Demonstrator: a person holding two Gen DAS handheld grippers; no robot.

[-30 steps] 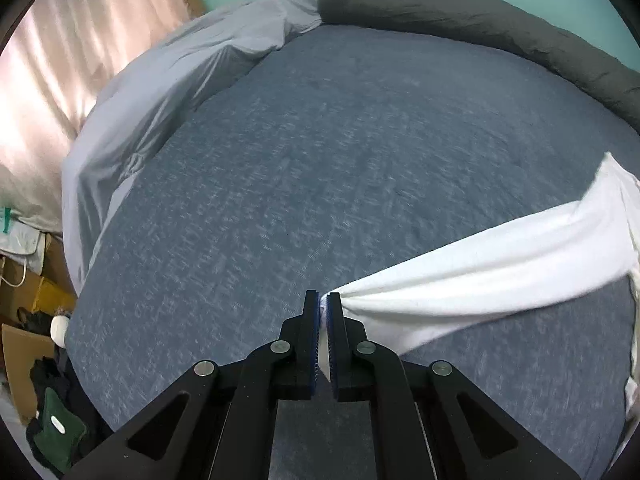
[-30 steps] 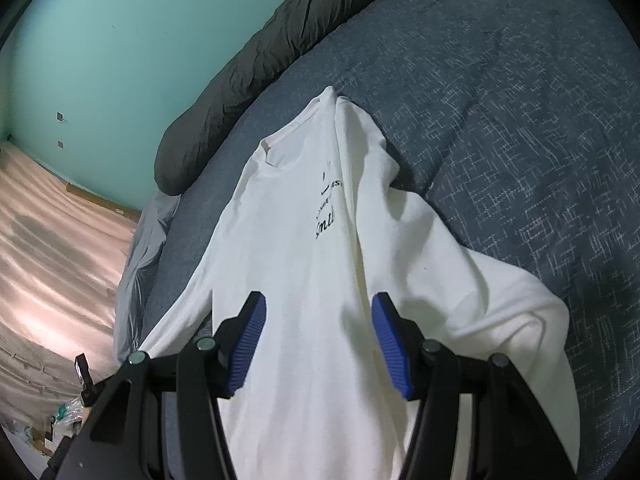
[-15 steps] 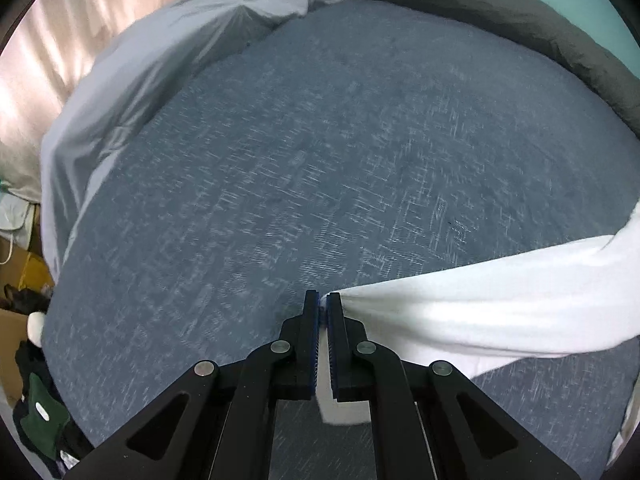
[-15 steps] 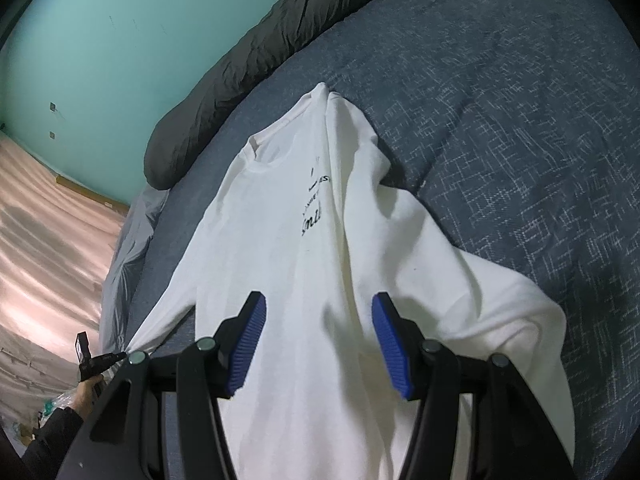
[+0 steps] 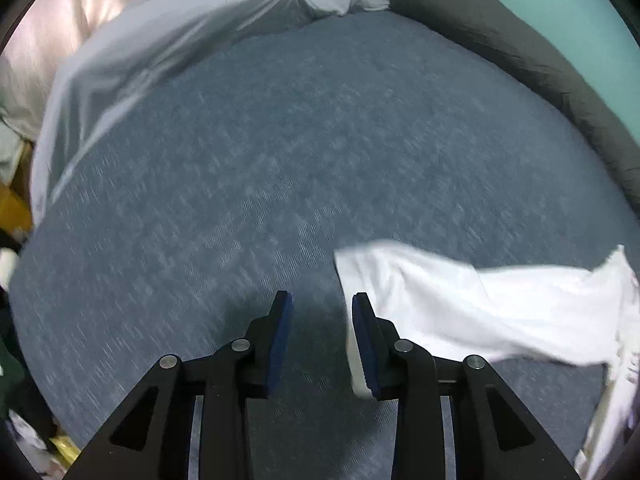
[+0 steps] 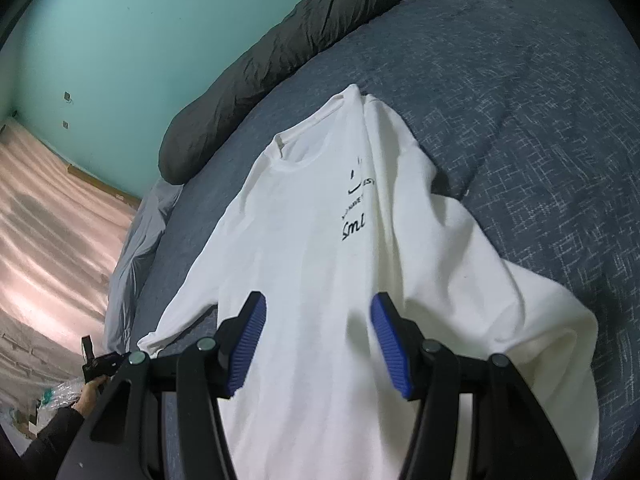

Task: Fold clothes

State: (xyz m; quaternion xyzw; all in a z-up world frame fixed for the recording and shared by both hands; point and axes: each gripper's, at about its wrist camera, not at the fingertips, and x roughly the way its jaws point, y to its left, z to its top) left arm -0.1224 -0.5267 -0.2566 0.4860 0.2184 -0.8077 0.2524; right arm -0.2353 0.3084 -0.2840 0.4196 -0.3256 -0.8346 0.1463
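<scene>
Shirt (image 6: 320, 264): white, face-up on bed (image 6: 540, 128), below grey bolster (image 6: 280, 40); unfolded.
Sleeve (image 5: 460, 304): drawn out flat, beside left tongs (image 5: 321, 312).
Left tongs: just parted; sleeve released.
Right tongs (image 6: 318, 320): open, empty, above shirt's body.
Remaining: all folds, judging by layout.

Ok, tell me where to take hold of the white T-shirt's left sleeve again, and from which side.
Grip the cuff end of the sleeve, where it lies flat and stretched out on the blue bedspread. Probably come from above with the left gripper, its jaws open and straddling the hem edge; the free end points away from the T-shirt body.
</scene>
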